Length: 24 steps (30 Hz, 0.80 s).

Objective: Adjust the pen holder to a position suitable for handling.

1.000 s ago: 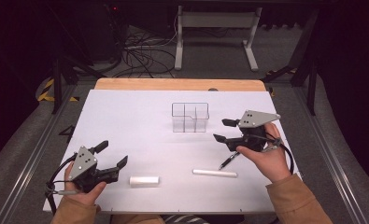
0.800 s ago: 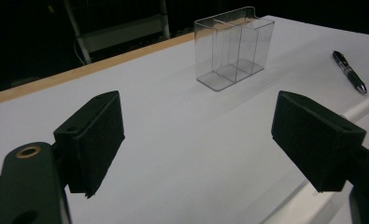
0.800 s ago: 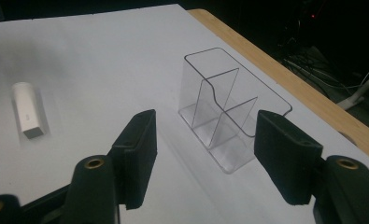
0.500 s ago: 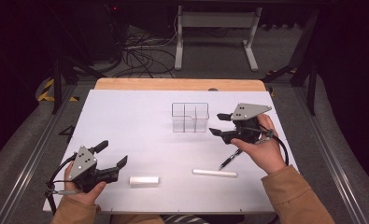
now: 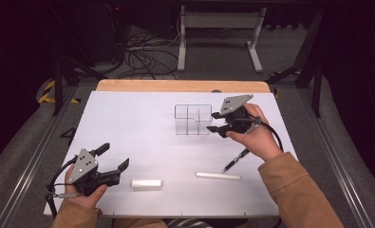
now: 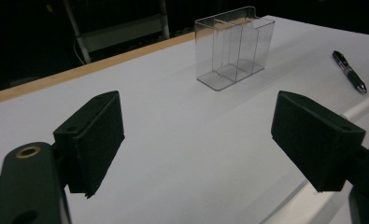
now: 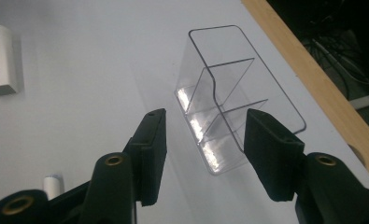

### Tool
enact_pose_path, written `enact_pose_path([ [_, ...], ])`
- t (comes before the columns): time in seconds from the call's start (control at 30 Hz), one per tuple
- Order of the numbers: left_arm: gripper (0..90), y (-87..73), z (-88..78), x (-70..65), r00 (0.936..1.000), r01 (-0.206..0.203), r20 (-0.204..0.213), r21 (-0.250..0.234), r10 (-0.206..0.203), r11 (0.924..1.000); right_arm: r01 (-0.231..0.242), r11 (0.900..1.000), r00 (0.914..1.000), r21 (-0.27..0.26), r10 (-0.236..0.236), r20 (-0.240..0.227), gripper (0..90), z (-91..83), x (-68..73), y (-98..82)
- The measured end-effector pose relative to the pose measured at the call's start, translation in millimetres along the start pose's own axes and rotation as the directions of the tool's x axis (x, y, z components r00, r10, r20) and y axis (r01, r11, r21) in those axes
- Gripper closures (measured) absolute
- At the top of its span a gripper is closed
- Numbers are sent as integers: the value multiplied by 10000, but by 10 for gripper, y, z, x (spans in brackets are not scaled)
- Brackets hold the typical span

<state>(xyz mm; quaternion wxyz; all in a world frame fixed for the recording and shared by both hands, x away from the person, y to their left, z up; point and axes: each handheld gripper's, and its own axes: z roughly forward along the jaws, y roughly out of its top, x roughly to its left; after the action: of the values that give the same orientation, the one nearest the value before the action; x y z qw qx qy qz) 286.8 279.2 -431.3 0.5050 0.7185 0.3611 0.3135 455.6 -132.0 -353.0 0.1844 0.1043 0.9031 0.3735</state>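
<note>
Flanking the clear organizer [image 5: 193, 119], the right claw [image 5: 215, 122] gapes (left claw [image 5: 114, 157] too) beyond a pen [image 5: 235, 160].

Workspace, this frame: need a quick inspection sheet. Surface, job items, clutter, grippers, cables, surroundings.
Surface: white tabletop with a wooden strip along its far edge; no spills seen.
Job's things: clear divided organizer upright, compartments empty; black pen, thin white stick and short white block lying flat on the table, apart from one another.
Clutter: nothing seen.
Grippers: left gripper open near the front left corner, holding nothing; right gripper open, jaws pointing at the organizer's right end, not closed on it.
Cables: one trails from each gripper; a tangle lies on the floor beyond the table.
Surroundings: dark room, white frame legs behind, rails along both sides.
</note>
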Motion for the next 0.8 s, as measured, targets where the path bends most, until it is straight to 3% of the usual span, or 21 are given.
enact_pose_path([
  [0.13, 179, 0, 0, 2, 10000, -1, -1, 2, 1, 10000, 150, 9994, 9995, 325, -140, -296, 512, 146, -72, 41],
  [0.43, 180, -7, -3, 23, 10000, 13, 7, -2, -13, 10000, 688, 9913, 9968, 1119, -637, -483, 556, 462, -186, 174],
  [0.63, 180, -14, -4, 27, 10000, 47, 8, 8, -47, 10000, 803, 9868, 9960, 1404, -738, -508, 584, 632, -250, 223],
  [0.8, 180, -15, -3, 31, 10000, 35, 11, 16, -35, 10000, 956, 9831, 9933, 1559, -839, -799, 610, 761, -255, 244],
])
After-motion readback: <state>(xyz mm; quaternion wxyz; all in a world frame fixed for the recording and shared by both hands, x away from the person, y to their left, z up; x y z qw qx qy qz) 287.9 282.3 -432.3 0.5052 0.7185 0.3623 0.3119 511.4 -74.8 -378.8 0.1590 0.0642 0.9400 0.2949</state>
